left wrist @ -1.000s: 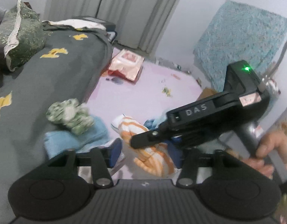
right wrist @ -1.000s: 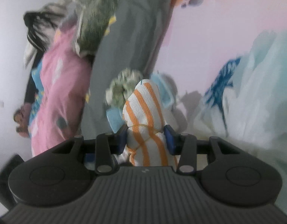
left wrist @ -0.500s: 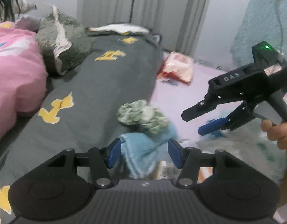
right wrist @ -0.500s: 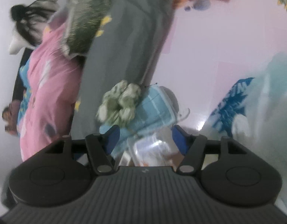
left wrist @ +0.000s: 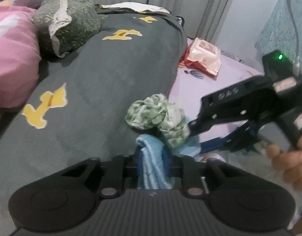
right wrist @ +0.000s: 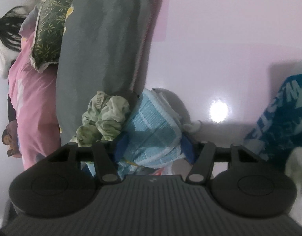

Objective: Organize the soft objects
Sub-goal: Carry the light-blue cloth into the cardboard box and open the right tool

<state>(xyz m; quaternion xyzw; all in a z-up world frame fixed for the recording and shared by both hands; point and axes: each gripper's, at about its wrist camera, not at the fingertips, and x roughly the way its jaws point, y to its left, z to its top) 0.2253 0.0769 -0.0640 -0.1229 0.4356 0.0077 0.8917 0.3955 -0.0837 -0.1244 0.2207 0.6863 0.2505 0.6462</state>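
Note:
A folded light blue towel (left wrist: 151,151) lies at the edge of the dark grey bed cover (left wrist: 103,90), with a crumpled green-and-white cloth (left wrist: 156,118) on top of it. My left gripper (left wrist: 153,163) is shut on the near end of the towel. In the right wrist view the same blue towel (right wrist: 151,133) fills the gap of my right gripper (right wrist: 153,149). Its jaws are closing and both blue pads (right wrist: 119,149) touch the towel's sides. The green cloth (right wrist: 105,116) sits just left of it. The right gripper (left wrist: 202,135) reaches in from the right, held by a hand (left wrist: 288,157).
On the bed lie a green leaf-print pillow (left wrist: 66,25) and a pink blanket (left wrist: 11,59). A pink wipes pack (left wrist: 204,57) lies on the lilac floor (left wrist: 210,90). A teal printed cloth (right wrist: 278,114) lies to the right. A person's dark hair (right wrist: 5,29) shows at far left.
The right gripper let go of an orange-striped cloth, opened, then came down around the blue towel. The left gripper moved forward over the towel and shut on it.

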